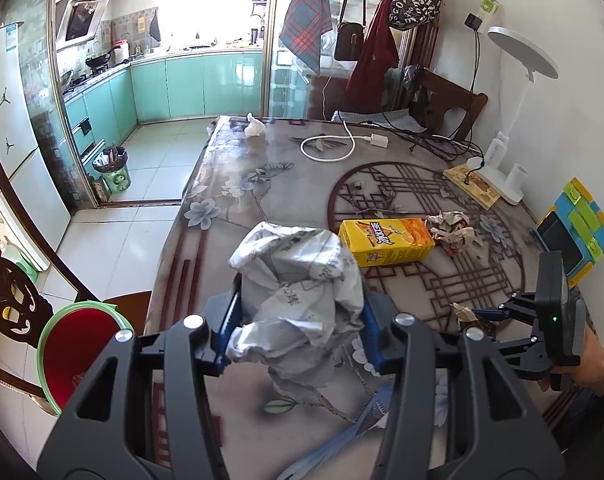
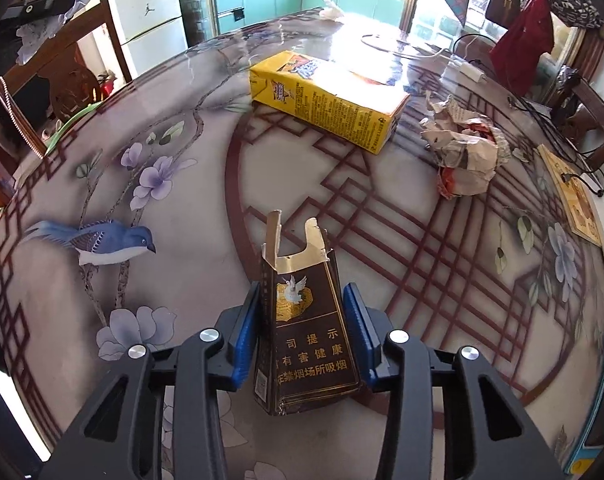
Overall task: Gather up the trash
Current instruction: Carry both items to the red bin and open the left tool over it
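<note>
My left gripper (image 1: 300, 292) is shut on a crumpled grey-white sheet of newspaper (image 1: 298, 276), held above the near edge of the patterned table (image 1: 230, 184). A red bin with a green rim (image 1: 82, 344) stands below, off the table's left edge. My right gripper (image 2: 302, 292) points down at the table, shut on a torn-open brown cigarette pack (image 2: 306, 340) between its blue pads. Farther back lie a yellow carton (image 2: 326, 96), a crumpled printed wrapper (image 2: 462, 152) and a white tissue (image 2: 330, 10).
A white charger cable (image 1: 328, 148), a book (image 1: 472, 184), a white desk lamp (image 1: 510, 176) and a phone on a coloured stand (image 1: 574, 232) lie along the table's far and right sides. Wooden chairs (image 1: 446, 100) stand around it. A hand (image 1: 594, 372) holds the right gripper.
</note>
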The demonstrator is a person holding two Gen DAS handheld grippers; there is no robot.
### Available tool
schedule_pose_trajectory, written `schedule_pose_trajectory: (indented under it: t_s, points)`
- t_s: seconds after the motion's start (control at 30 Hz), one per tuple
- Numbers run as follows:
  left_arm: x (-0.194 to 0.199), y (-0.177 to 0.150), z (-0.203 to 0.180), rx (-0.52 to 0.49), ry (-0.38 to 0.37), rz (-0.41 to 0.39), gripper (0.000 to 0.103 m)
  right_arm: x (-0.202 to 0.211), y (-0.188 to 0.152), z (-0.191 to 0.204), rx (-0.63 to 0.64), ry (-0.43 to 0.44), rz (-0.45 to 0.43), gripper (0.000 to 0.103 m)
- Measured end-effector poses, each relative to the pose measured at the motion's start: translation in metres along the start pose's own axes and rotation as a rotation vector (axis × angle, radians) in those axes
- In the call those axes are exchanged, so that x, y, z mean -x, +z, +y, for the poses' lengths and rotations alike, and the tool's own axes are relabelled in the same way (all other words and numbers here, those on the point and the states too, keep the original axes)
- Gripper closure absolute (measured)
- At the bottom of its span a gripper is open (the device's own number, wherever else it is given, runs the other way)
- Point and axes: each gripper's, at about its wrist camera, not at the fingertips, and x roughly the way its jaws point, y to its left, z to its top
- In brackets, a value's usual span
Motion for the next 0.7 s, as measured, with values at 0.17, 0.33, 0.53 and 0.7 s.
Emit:
schedule_pose_trajectory:
  t_s: [0.17,0.33,0.53,0.7]
  points:
    - [0.014,0.002,0.008,0.010,0.002,-0.027,0.055,0.033,0.008,0.024,0.026,-0.067,-0.087,0.064]
    - [0.032,0.005,0.025,0.021,0.043,-0.056,0.054,0.065,0.021,0.050,0.050,-0.085,-0.179,0.064]
    - [0.065,0.008,0.066,0.096,0.098,-0.116,0.054,0.094,0.047,0.070,0.002,-0.064,-0.279,0.064]
    - [0.086,0.008,0.102,0.150,0.172,-0.143,0.054,0.102,0.073,0.094,-0.011,-0.045,-0.331,0.064]
